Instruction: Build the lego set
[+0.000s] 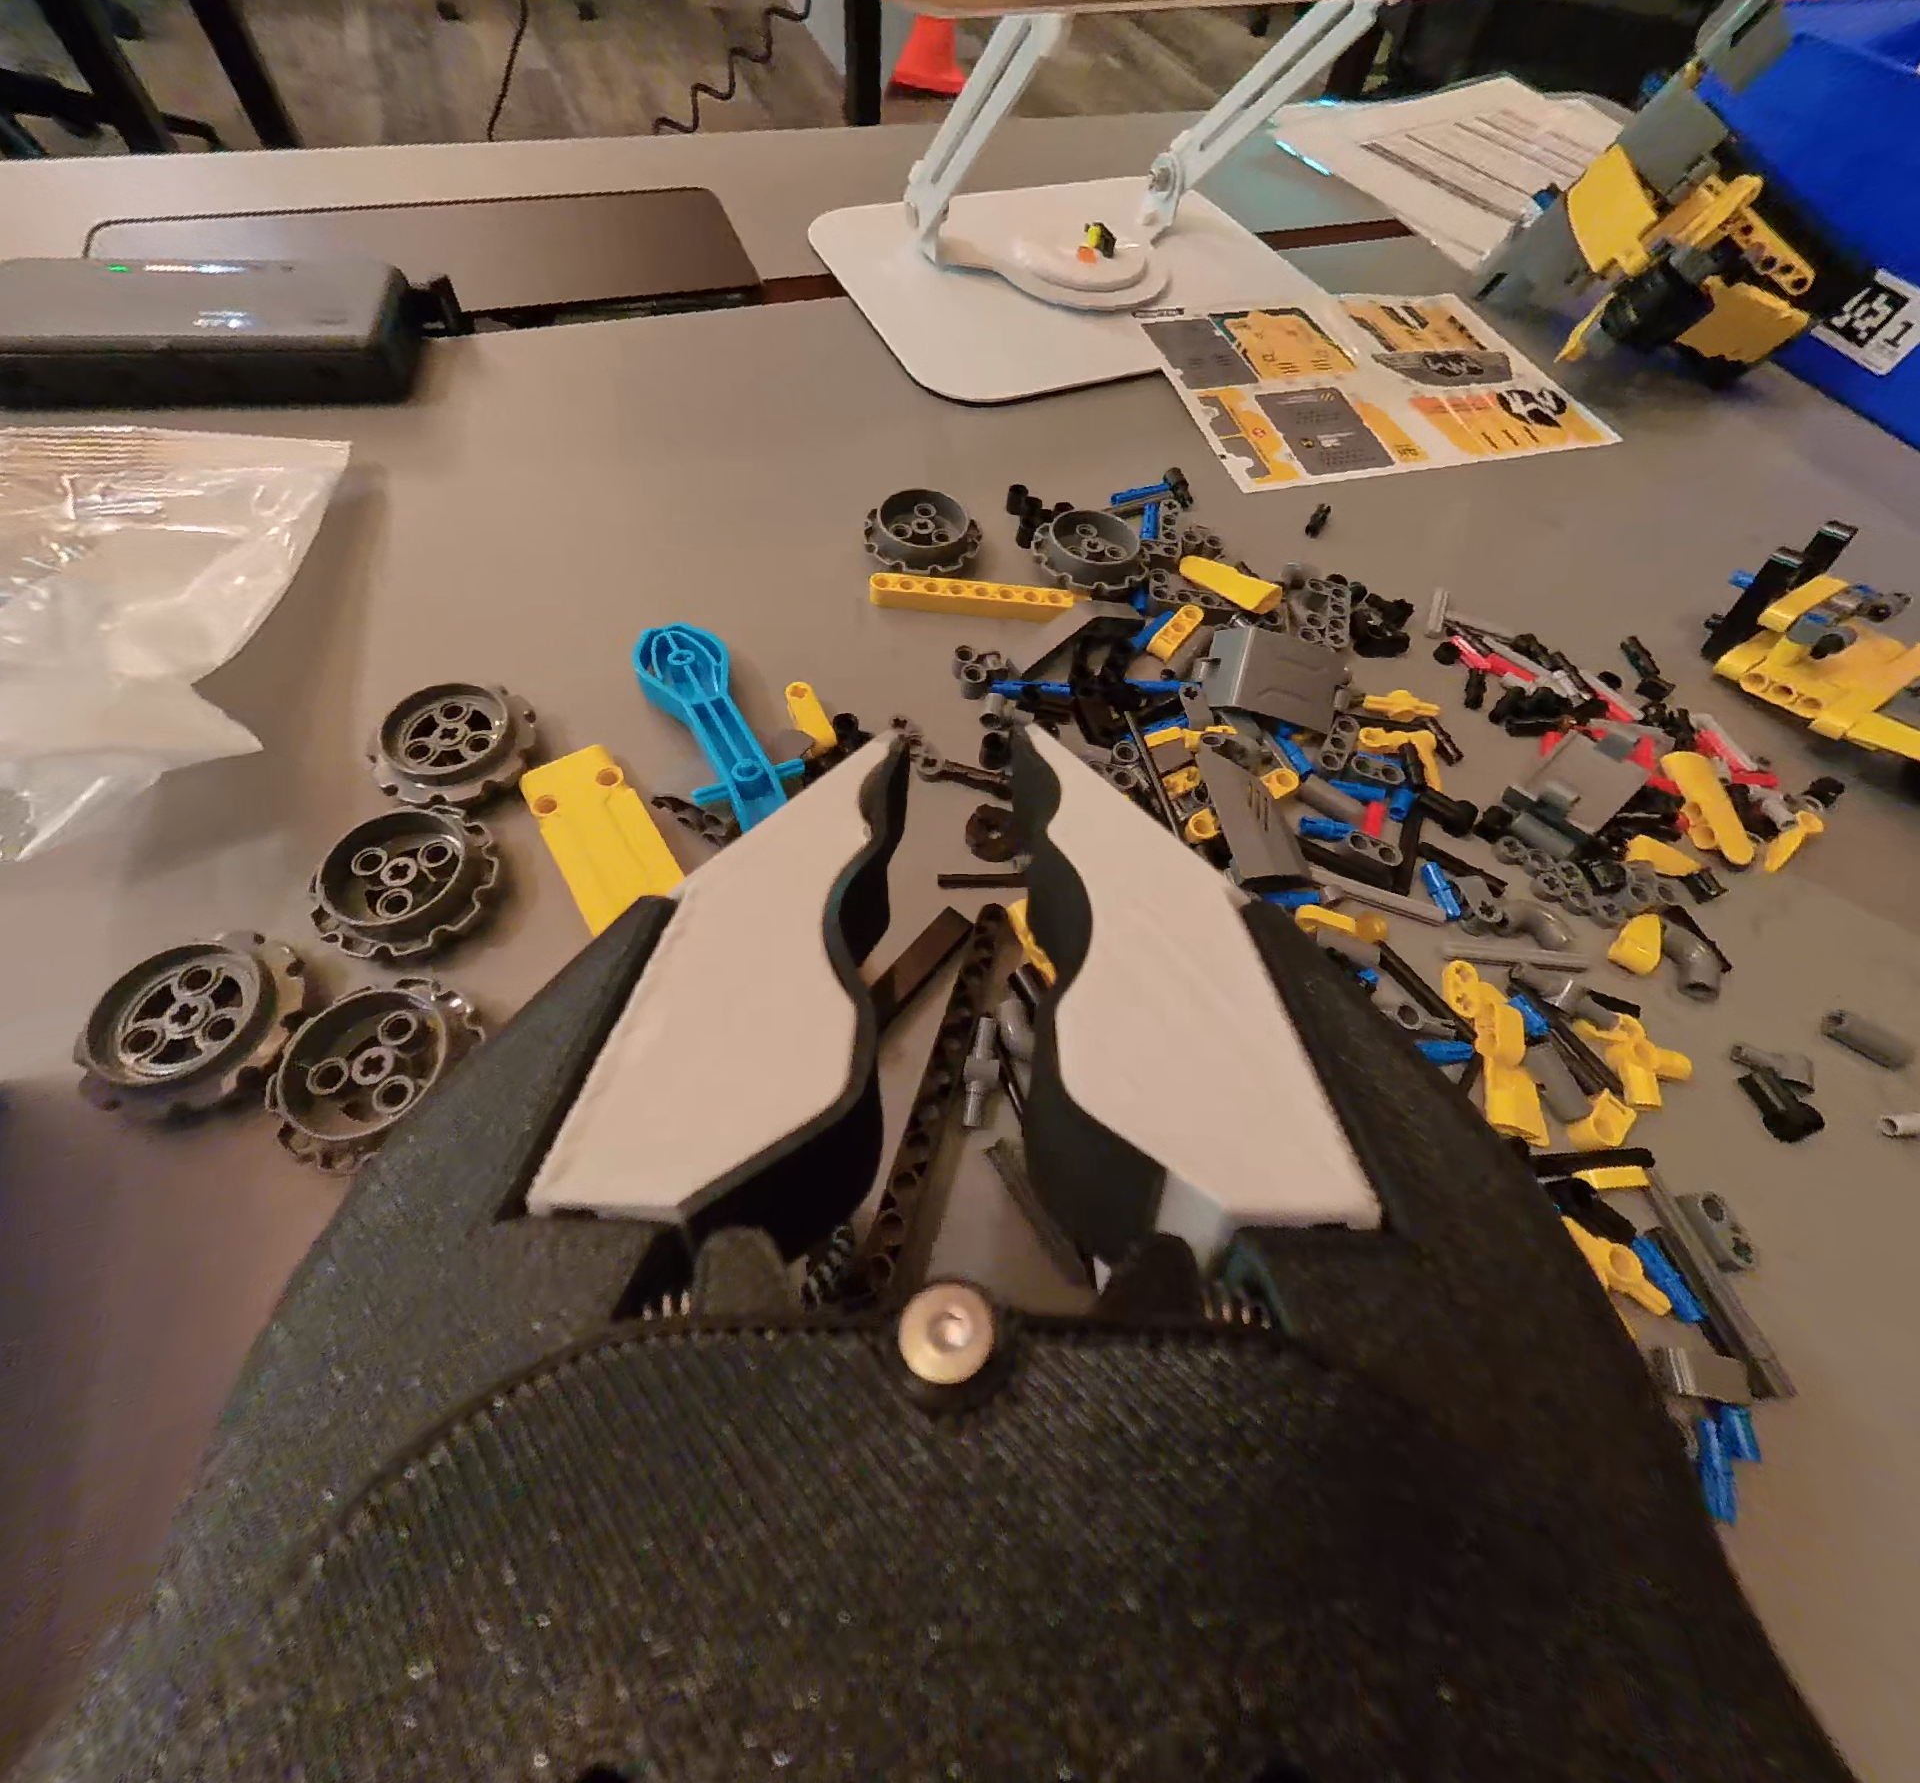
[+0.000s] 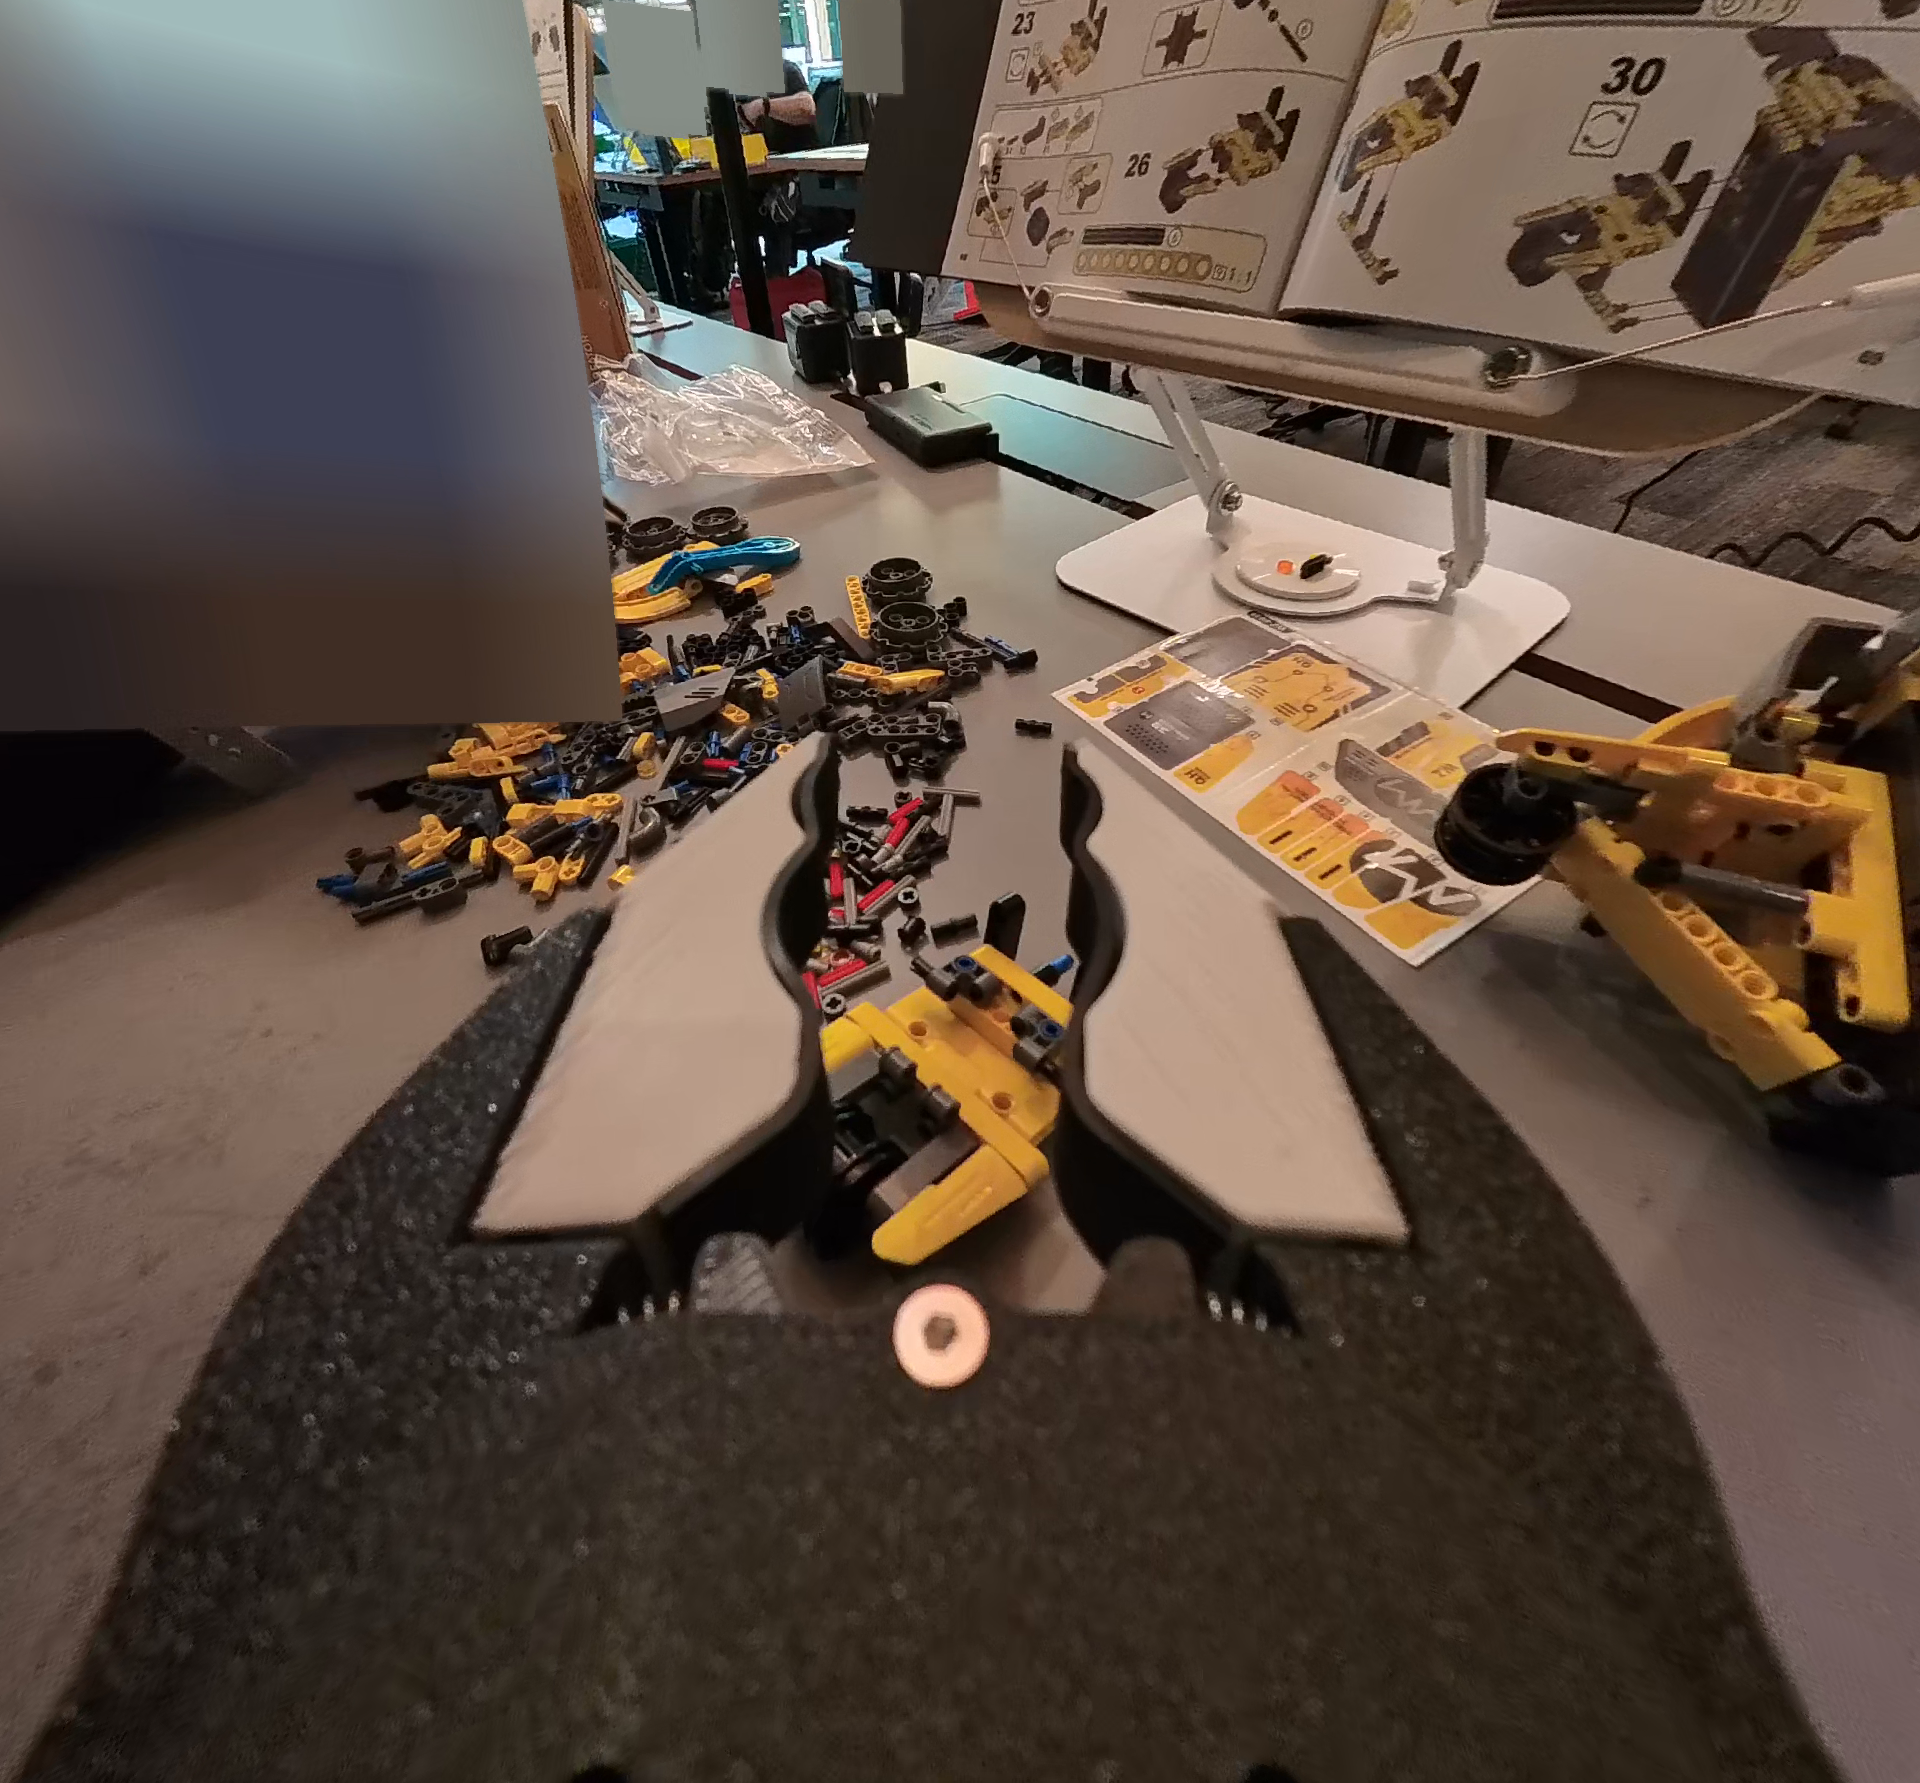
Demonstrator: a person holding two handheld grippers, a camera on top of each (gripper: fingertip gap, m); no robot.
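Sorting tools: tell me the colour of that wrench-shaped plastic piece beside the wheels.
Bright blue; clearest in the left wrist view.

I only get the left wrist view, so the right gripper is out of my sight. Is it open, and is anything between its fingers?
Observer: The right gripper is open; a small yellow assembly sits between its fingers, contact unclear.
Operator: What's on the stand? I see only its underside.
Observer: An open booklet, its pages towards the right gripper.
Operator: Anything behind the black box?
Observer: Two black blocks stand just behind it.
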